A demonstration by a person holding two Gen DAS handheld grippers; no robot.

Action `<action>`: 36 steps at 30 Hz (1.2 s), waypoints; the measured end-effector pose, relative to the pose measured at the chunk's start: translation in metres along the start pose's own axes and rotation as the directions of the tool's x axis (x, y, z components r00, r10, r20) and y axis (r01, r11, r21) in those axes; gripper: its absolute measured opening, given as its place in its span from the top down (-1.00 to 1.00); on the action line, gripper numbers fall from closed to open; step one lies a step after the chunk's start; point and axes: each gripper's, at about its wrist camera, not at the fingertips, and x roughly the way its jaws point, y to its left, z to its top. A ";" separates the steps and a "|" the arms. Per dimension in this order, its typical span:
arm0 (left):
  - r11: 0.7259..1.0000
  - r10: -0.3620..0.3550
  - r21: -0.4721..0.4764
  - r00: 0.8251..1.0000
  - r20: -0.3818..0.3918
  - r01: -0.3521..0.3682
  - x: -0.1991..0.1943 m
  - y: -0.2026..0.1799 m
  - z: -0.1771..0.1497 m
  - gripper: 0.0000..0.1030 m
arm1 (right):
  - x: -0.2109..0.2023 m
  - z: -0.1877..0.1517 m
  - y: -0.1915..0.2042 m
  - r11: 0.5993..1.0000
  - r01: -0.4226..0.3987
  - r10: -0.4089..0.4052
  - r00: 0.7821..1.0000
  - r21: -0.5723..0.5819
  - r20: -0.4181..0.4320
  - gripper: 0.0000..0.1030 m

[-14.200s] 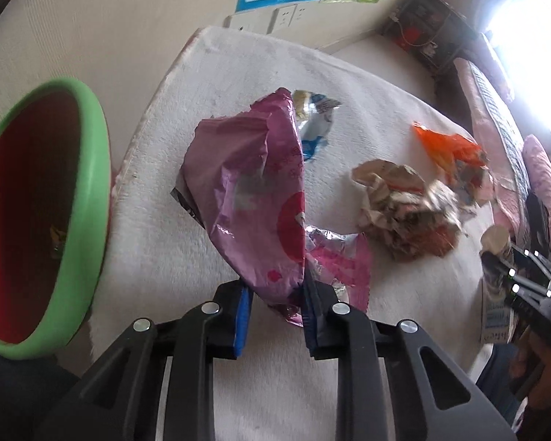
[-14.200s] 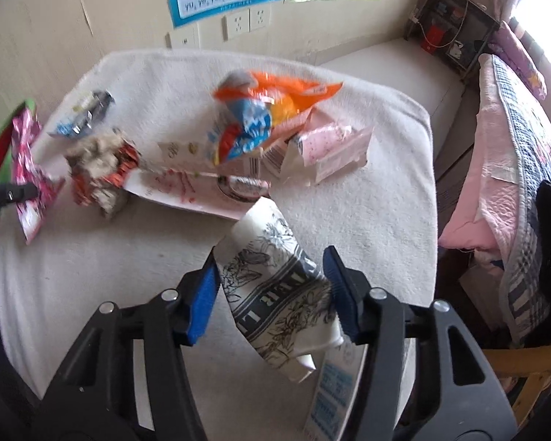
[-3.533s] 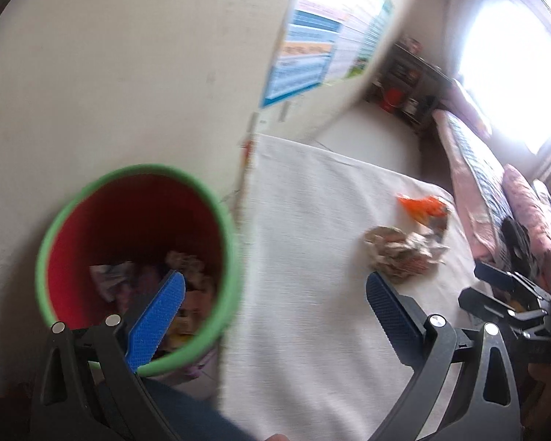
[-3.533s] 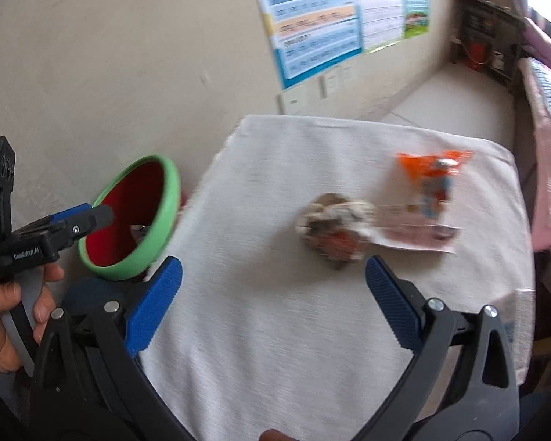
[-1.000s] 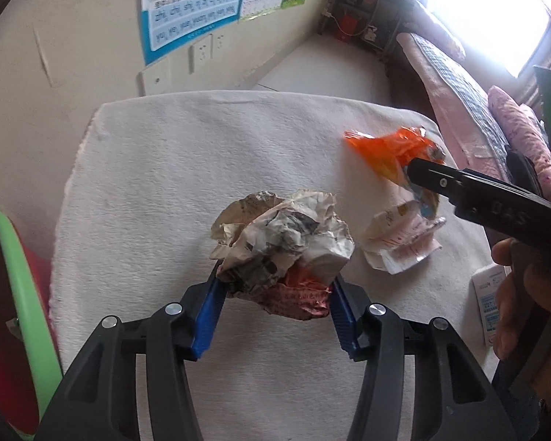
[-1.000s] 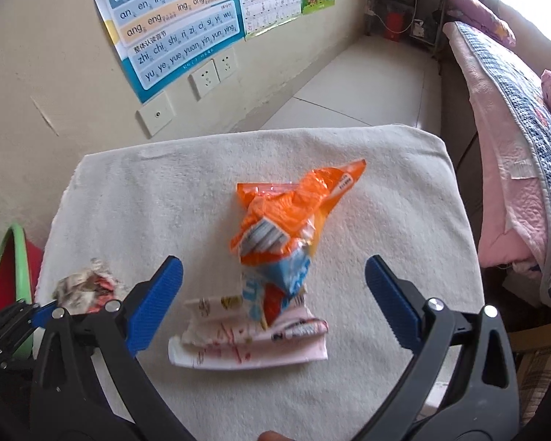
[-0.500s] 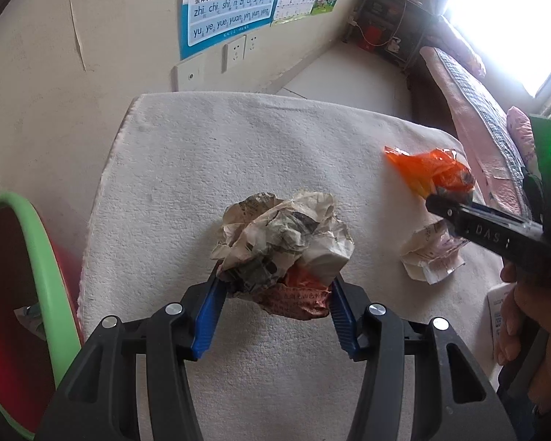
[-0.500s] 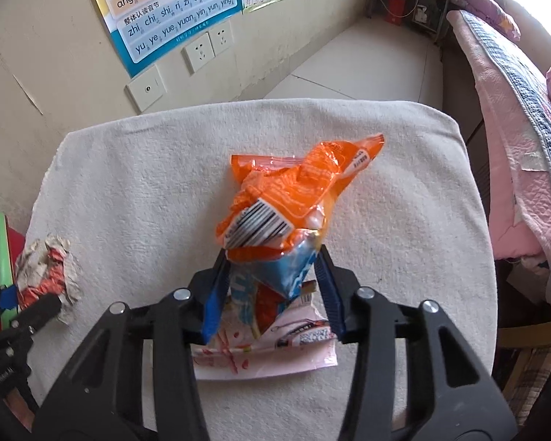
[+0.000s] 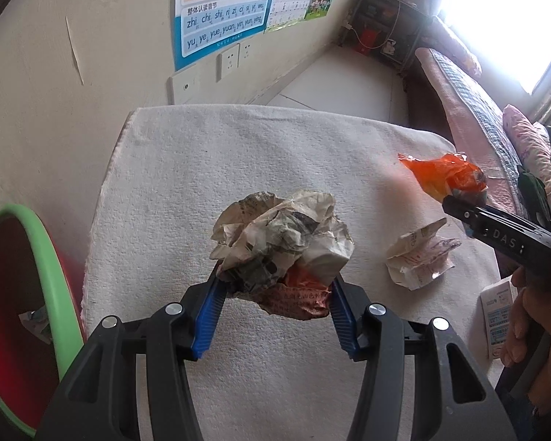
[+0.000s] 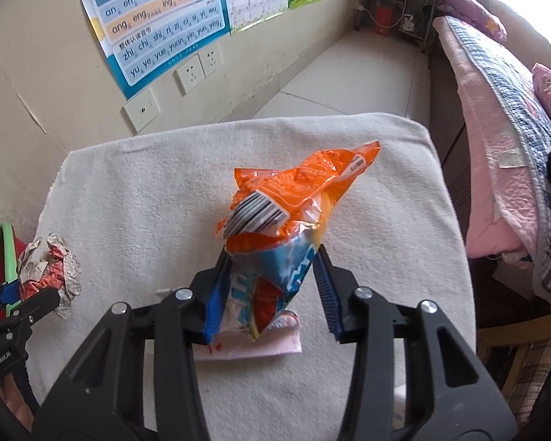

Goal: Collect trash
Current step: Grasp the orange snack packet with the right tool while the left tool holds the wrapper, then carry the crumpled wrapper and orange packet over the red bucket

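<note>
The left gripper [image 9: 275, 286] holds a crumpled newspaper wad [image 9: 281, 246], its blue pads pressing the wad's lower flanks above the near middle of the towel-covered table [image 9: 187, 169]. The right gripper [image 10: 272, 275] has just been closing, and its jaws now pinch the blue lower end of an orange snack bag [image 10: 294, 198], whose long axis runs up and away from the fingers toward the table's far right corner. The coming move, as I judge it, turns on the bin: the green-rimmed red bin [image 9: 36, 257] stands off the table's left edge, just beside the left gripper and well apart from the right one, so the wad has the shorter way. A crumpled pink-printed paper [image 9: 418, 253] lies near the right edge, partly covered by the bag in the right wrist view. The bin is cut off at the frame's edge, its inside dim; only a scrap shows there. Whether the bag has left the towel I cannot tell.
</note>
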 end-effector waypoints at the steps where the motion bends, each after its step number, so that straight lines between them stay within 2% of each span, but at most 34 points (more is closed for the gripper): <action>1: 1.000 0.001 0.004 1.000 0.003 -0.001 -0.002 0.000 0.000 0.03 | -0.003 -0.001 -0.002 1.000 -0.003 0.003 1.000 0.002 0.004 0.17; 7: 1.000 -0.004 0.029 1.000 0.017 0.004 -0.017 -0.009 -0.007 0.03 | -0.024 -0.014 -0.014 1.000 -0.005 0.005 0.999 0.002 0.037 0.17; 14: 0.998 -0.012 0.055 1.000 0.027 0.011 -0.033 -0.022 -0.020 0.03 | -0.068 -0.029 -0.017 0.999 -0.046 0.046 0.994 -0.011 0.094 0.18; 19: 0.997 -0.024 0.069 0.999 0.039 0.021 -0.046 -0.032 -0.028 0.03 | -0.091 -0.045 -0.011 0.997 -0.073 0.076 0.992 -0.026 0.103 0.18; 29: 0.998 -0.033 0.048 0.997 0.076 0.030 -0.073 -0.030 -0.037 0.03 | -0.100 -0.071 0.000 0.993 -0.119 0.120 0.989 -0.012 0.082 0.18; 36: 0.999 -0.035 0.040 0.997 0.075 0.032 -0.082 -0.021 -0.052 0.04 | -0.106 -0.083 0.013 0.989 -0.148 0.149 0.986 -0.018 0.077 0.18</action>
